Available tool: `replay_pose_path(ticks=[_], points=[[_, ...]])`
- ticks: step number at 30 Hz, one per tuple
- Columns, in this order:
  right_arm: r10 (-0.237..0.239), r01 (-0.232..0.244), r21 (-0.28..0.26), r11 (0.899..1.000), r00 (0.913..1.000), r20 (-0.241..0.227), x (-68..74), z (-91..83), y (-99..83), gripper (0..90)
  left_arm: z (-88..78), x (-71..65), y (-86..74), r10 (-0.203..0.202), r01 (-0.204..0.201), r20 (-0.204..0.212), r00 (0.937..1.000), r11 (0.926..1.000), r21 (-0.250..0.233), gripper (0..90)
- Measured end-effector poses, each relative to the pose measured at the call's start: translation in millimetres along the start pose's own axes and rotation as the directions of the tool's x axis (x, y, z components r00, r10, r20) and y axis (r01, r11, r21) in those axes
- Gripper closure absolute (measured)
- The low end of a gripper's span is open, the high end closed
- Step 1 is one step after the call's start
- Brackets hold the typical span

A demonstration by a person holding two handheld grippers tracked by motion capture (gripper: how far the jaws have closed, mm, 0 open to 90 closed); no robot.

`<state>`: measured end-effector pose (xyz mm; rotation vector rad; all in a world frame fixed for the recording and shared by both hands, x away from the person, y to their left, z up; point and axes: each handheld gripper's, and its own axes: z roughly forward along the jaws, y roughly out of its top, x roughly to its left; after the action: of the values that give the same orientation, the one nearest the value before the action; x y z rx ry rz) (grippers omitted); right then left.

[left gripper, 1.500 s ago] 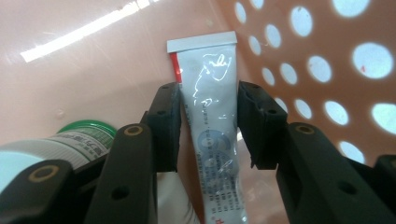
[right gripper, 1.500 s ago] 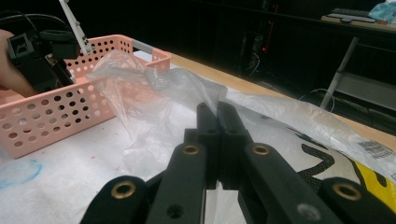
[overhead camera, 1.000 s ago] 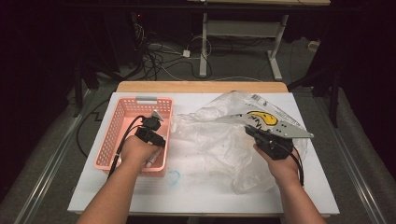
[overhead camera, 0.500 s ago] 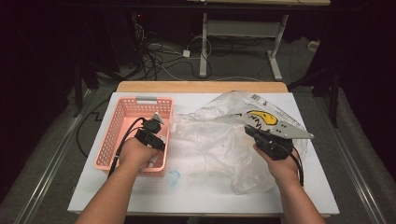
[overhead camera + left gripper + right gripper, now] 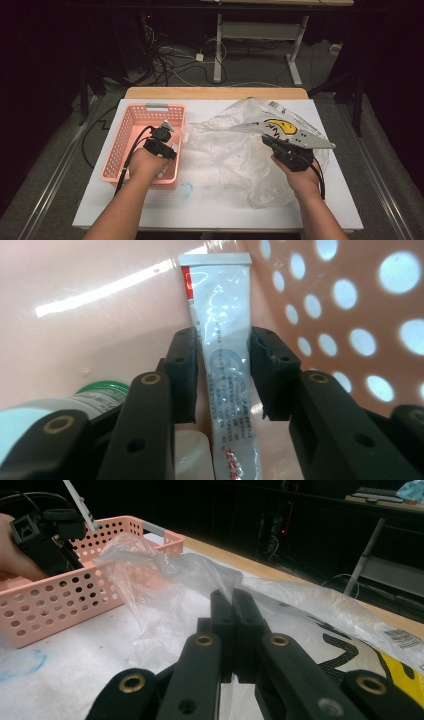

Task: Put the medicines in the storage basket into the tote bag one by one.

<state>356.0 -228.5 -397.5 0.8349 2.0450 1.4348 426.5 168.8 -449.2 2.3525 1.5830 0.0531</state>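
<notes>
A white tube with blue print lies in the pink basket, left; the crumpled clear bag sprawls right.

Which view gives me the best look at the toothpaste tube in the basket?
The left gripper view: the toothpaste tube lies lengthwise between the left claw, print and crimped end clear. In the high view the hand and the pink basket wall hide it. The right gripper view shows the basket's outside, not the tube.
</notes>
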Motion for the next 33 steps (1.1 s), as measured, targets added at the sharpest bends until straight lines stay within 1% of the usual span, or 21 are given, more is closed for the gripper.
replay_pose_path(ticks=[1, 3, 4, 5, 6, 7, 8, 10, 12, 14, 15, 18, 20, 21, 22, 23, 24, 27, 30, 32, 33], points=[[0.0, 0.0, 0.0, 1.0, 1.0, 0.0, 0.1, 0.0, 0.0, 90.0, -2.6, 0.9, -0.3, -0.004, 0.004, 0.001, 1.0, 0.9998, -0.02, 65.5], [0.001, -0.001, 0.0, 1.0, 1.0, 0.0, 0.2, 0.1, 0.0, 90.0, -4.8, 2.4, -0.9, -0.007, 0.008, 0.012, 0.9999, 0.9995, -0.03, 67.0], [0.002, -0.002, 0.0, 1.0, 1.0, 0.0, 0.4, 0.2, 0.1, 90.0, -8.1, 2.4, -2.1, -0.003, 0.003, -0.006, 1.0, 0.9984, -0.057, 68.5], [0.002, -0.002, 0.0, 1.0, 1.0, -0.001, 0.5, 0.3, 0.1, 90.0, -10.5, 3.0, -2.4, 0.004, -0.004, -0.007, 1.0, 0.9977, -0.068, 83.1], [0.001, -0.001, 0.002, 1.0, 1.0, -0.001, 0.5, 0.3, 0.0, 90.0, -9.8, 3.6, -2.2, 0.002, -0.002, 0.006, 1.0, 0.9984, -0.056, 83.8], [0.001, -0.001, 0.002, 1.0, 1.0, -0.001, 0.6, 0.3, 0.0, 90.0, -7.3, 2.7, -2.2, 0.012, -0.012, 0.003, 0.9999, 0.9993, -0.035, 83.6], [0.003, -0.003, 0.002, 1.0, 1.0, -0.001, 0.8, 0.4, -0.1, 90.0, -7.1, 1.8, -2.1, 0.017, -0.018, -0.007, 0.9998, 0.9991, -0.038, 81.7], [0.002, -0.002, 0.004, 1.0, 1.0, -0.003, 0.8, 0.3, -0.2, 90.0, -5.9, 0.4, -1.3, 0.017, -0.017, 0.002, 0.9999, 0.999, -0.041, 78.3], [0.004, -0.004, 0.004, 1.0, 1.0, -0.003, 0.7, 0.3, -0.3, 90.0, -5.1, -0.2, -0.1, 0.011, -0.01, 0.008, 0.9999, 0.9992, -0.038, 73.0], [0.006, -0.006, 0.003, 1.0, 1.0, -0.003, 0.6, 0.2, -0.4, 90.0, -5.0, 0.3, 0.7, 0.002, -0.002, 0.002, 1.0, 0.9993, -0.036, 64.7], [0.007, -0.007, 0.003, 1.0, 1.0, -0.003, 0.6, 0.2, -0.5, 90.0, -5.0, 0.9, 0.6, 0.001, -0.001, 0.009, 1.0, 0.9995, -0.033, 62.4], [0.007, -0.007, 0.002, 1.0, 1.0, -0.004, 0.3, 0.6, -0.7, 90.0, -3.2, 1.8, 0.4, 0.005, -0.005, 0.028, 0.9996, 1.0, 0.0, 55.3], [0.005, -0.005, 0.004, 1.0, 1.0, -0.006, 0.4, 1.0, -0.8, 90.0, -1.1, -0.1, 0.0, 0.022, -0.023, 0.014, 0.9997, 0.9996, 0.015, 52.1], [0.005, -0.005, 0.005, 1.0, 1.0, -0.006, 0.7, 1.2, -0.8, 90.0, 0.3, -1.3, 0.1, 0.027, -0.027, 0.023, 0.9994, 0.9993, 0.025, 52.1], [0.004, -0.004, 0.005, 1.0, 1.0, -0.007, 1.0, 1.2, -0.7, 90.0, 1.2, -1.8, 0.5, 0.035, -0.035, 0.022, 0.9992, 0.9987, 0.035, 53.1], [0.004, -0.004, 0.005, 1.0, 1.0, -0.005, 1.3, 1.1, -0.7, 90.0, 1.5, -1.7, 0.6, 0.035, -0.035, 0.017, 0.9992, 0.9987, 0.036, 53.5], [0.007, -0.007, 0.005, 1.0, 1.0, -0.004, 1.4, 1.0, -0.6, 90.0, 2.2, -1.6, 0.7, 0.027, -0.028, 0.026, 0.9993, 0.9987, 0.042, 53.6], [0.008, -0.008, 0.005, 1.0, 1.0, -0.004, 1.2, 0.5, -0.6, 90.0, 4.8, -4.1, 1.2, 0.043, -0.043, 0.002, 0.9991, 0.9972, 0.061, 55.8], [0.003, -0.003, 0.005, 1.0, 1.0, -0.005, 1.2, 1.3, -0.8, 90.0, 6.3, -6.3, 1.4, 0.05, -0.049, -0.022, 0.9985, 0.9975, 0.051, 59.2], [0.003, -0.003, 0.005, 1.0, 1.0, -0.006, 2.0, 2.1, -0.7, 90.0, 6.9, -7.1, 1.6, 0.046, -0.045, -0.031, 0.9984, 0.9981, 0.042, 60.4], [0.003, -0.003, 0.006, 1.0, 1.0, -0.006, 2.2, 2.2, -0.7, 90.0, 7.3, -7.5, 1.7, 0.032, -0.031, -0.034, 0.9989, 0.9989, 0.036, 60.8]])
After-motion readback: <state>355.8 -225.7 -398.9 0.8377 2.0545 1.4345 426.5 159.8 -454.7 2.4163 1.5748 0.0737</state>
